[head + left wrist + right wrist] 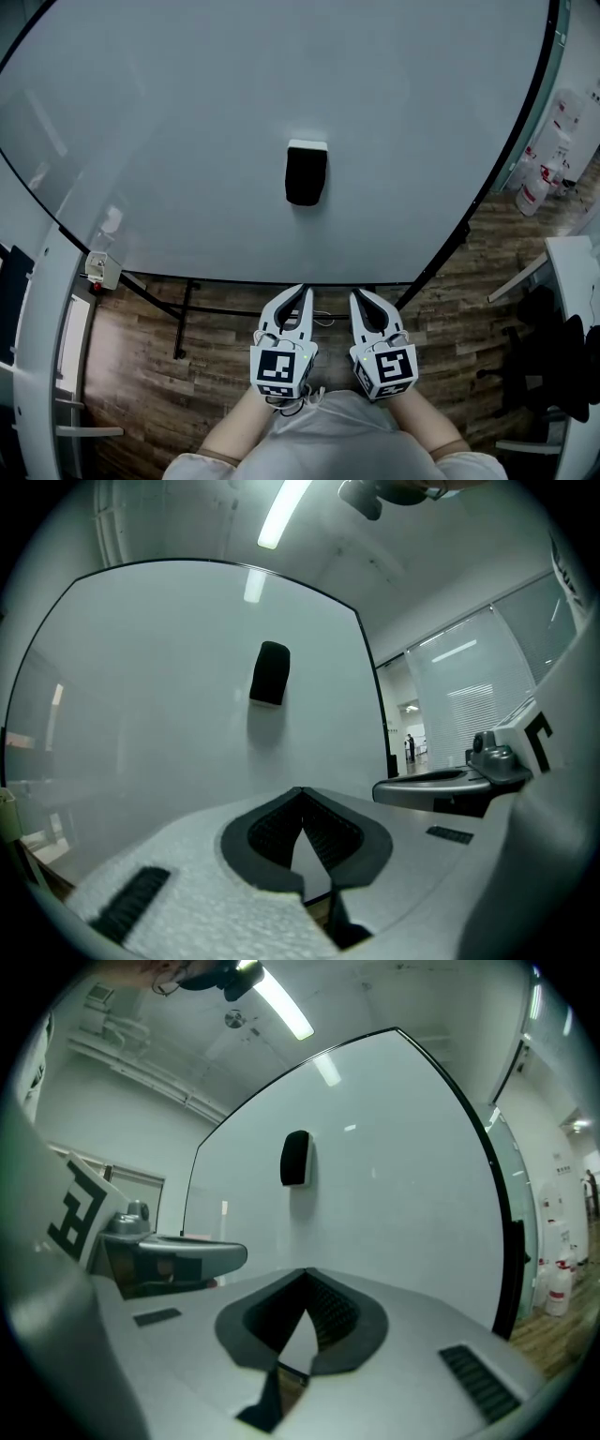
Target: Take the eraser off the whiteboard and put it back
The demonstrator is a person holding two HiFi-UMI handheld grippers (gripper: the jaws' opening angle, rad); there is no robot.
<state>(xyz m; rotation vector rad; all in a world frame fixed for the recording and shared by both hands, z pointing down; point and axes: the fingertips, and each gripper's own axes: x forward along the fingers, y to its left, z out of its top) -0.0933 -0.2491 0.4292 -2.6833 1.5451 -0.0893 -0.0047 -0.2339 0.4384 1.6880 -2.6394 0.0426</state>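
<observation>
A black eraser with a white back sticks to the middle of the large whiteboard. It also shows in the left gripper view as the eraser and in the right gripper view as the eraser, above and beyond the jaws. My left gripper and right gripper are held side by side below the board's lower edge, well short of the eraser. Both are shut with the tips touching and nothing between them, as seen at the left gripper and the right gripper.
The board stands on a black frame over a wood floor. A small white box hangs at the board's lower left. White bottles stand on the floor at right. A black chair and a white table edge are at right.
</observation>
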